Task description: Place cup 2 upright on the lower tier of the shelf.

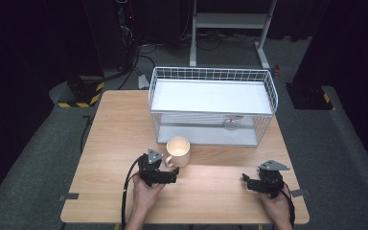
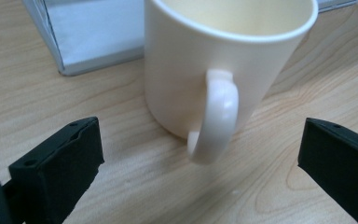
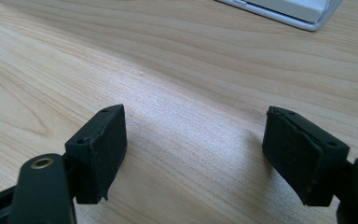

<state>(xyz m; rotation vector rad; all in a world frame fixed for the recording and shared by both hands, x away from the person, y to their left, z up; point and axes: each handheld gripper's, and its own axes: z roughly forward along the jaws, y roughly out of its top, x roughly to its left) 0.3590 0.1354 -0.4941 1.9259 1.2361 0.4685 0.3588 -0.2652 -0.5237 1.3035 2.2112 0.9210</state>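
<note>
I've got the left gripper (image 2: 200,154) wide open, jaws flanking the cream mug's handle (image 2: 216,116) w/o touching (mug (image 1: 178,150) upright, just in front of the wire rack (image 1: 268,86)). Right gripper (image 3: 193,154) open too, holding 0.

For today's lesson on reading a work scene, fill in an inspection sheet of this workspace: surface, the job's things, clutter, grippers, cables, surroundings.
Surface: wooden table, light grain, bare in front of both hands.
Job's things: cream mug upright, handle toward the left gripper; white wire rack with two shelves stands behind it.
Clutter: a small clear object on the rack's lower shelf, too small to identify.
Grippers: left gripper open, jaws either side of the mug handle, not touching; right gripper open over bare wood.
Cables: black cable trails from the left gripper off the near edge.
Surroundings: dark room, grey floor, white stand legs, striped floor blocks.
</note>
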